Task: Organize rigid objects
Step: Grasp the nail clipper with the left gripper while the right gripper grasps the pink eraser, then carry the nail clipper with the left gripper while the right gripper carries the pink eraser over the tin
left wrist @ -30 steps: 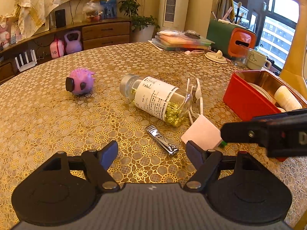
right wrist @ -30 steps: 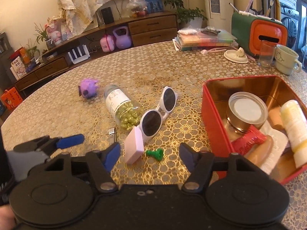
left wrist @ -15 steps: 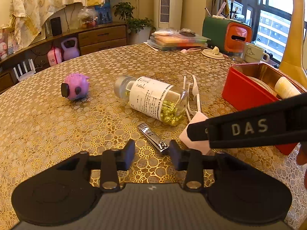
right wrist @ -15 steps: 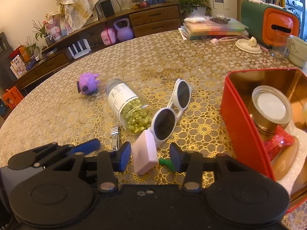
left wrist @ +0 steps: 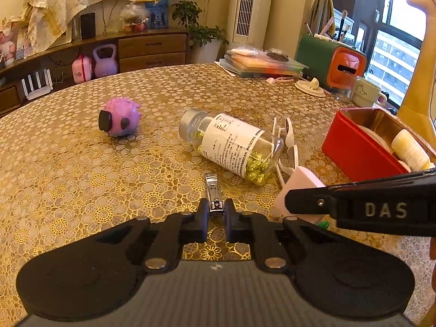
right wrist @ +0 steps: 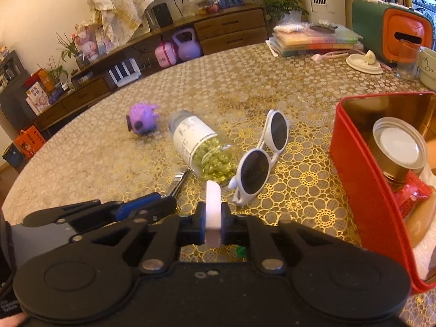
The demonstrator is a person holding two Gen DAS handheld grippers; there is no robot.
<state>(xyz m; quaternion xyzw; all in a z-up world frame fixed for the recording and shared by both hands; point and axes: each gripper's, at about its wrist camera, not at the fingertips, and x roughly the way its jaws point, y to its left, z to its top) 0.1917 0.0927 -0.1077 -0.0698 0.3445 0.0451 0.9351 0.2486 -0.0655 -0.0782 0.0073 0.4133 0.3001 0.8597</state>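
Observation:
My left gripper [left wrist: 216, 209] is shut on the near end of a metal nail clipper [left wrist: 213, 194] that lies on the gold-patterned table. My right gripper [right wrist: 213, 219] is shut on a pale pink eraser block [right wrist: 212, 204] held upright between its pads; the same eraser [left wrist: 299, 184] shows beside the right gripper's black finger in the left wrist view. A clear bottle of gold-wrapped pieces [left wrist: 234, 145] lies on its side. White sunglasses [right wrist: 263, 158] rest to its right. A purple toy [left wrist: 120, 116] sits further left. A small green piece [right wrist: 240, 251] peeks under the right gripper.
An open red tin [right wrist: 362, 179] at the right holds a round can [right wrist: 397, 150], a red packet and a cream tube. At the table's far side stand stacked folders [left wrist: 261, 64], a green and orange box [left wrist: 333, 62], a mug and a dish.
Both grippers went from wide open to shut: the left closed on the nail clipper, which now points straight away, and the right closed on the pink eraser.

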